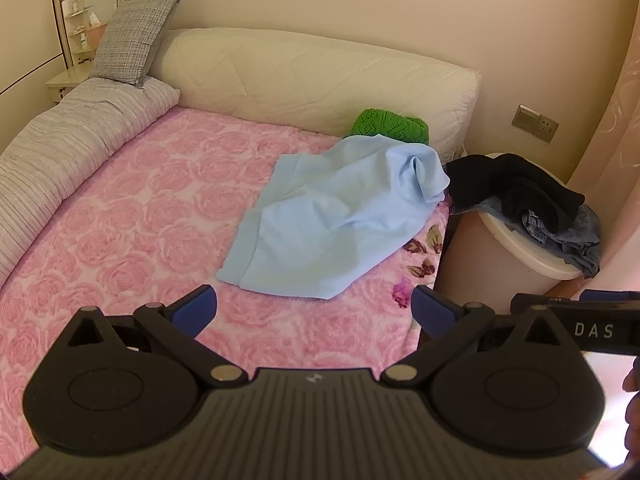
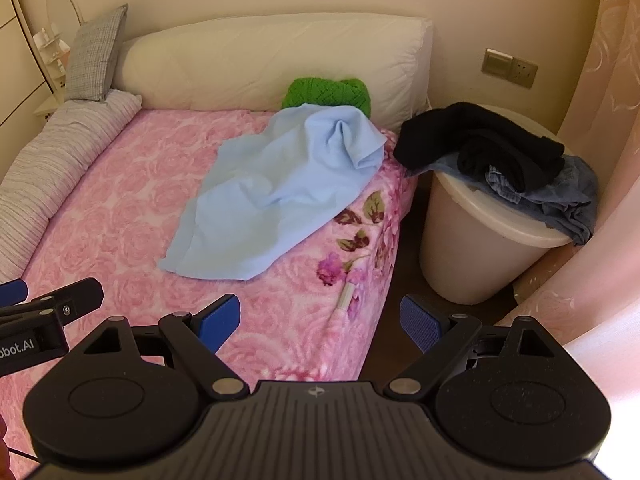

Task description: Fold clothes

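A crumpled light blue garment (image 1: 336,216) (image 2: 276,188) lies on the pink rose blanket (image 1: 132,216) (image 2: 132,184) near the bed's right edge. Behind it a green knit piece (image 1: 390,126) (image 2: 328,94) rests against the white headboard cushion. My left gripper (image 1: 314,310) hovers open over the blanket, short of the blue garment's near hem, with nothing between its blue pads. My right gripper (image 2: 320,322) is open too, over the bed's right edge, and holds nothing. Black and denim clothes (image 1: 532,196) (image 2: 508,164) are heaped on a round bin.
The beige bin (image 2: 472,248) stands on the floor right of the bed, beside a pink curtain (image 2: 600,160). A grey rolled quilt (image 1: 68,148) and a checked pillow (image 1: 134,36) line the bed's left side. A wall socket (image 2: 510,68) sits above the bin.
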Tool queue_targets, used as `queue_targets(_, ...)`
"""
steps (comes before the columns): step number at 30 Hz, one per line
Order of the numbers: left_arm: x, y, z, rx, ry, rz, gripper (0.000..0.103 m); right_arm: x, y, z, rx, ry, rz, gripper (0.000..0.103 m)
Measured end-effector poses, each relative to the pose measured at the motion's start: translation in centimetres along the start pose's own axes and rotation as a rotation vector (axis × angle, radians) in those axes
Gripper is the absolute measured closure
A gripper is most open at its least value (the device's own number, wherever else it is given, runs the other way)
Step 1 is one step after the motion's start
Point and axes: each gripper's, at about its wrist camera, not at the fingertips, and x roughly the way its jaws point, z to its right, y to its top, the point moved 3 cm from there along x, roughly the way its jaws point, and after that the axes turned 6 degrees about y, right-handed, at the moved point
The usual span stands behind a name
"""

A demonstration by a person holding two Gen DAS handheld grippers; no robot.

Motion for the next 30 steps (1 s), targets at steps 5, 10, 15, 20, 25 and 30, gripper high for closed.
queue_targets(5,0.3,0.3,-0.4,-0.001,-0.011,-0.005,0.001,-0.1,0.3,-0.2,0.001,-0.012,0.001,0.013)
queue_targets(10,0.8,0.5,-0.2,-0.004,-0.022,-0.020,0.001,0.1,0.6,-0.1,0.002,-0.027,-0.005,0.013)
queue_targets(15,1.2,0.5,0.0,-0.002,-0.030,-0.032,0.001,0.2,0.7,0.2,0.009,-0.038,-0.011,0.013)
queue_targets(20,1.5,0.5,0.2,0.001,-0.040,-0.035,0.001,0.2,0.6,0.3,0.012,-0.047,-0.011,0.013)
queue_targets(25,1.6,0.6,0.0,-0.003,-0.045,-0.039,0.001,0.2,0.8,0.1,0.008,-0.051,-0.011,0.013)
queue_targets(30,1.7,0.7,-0.3,-0.015,-0.042,-0.043,0.001,0.3,1.1,-0.2,-0.005,-0.049,-0.012,0.013)
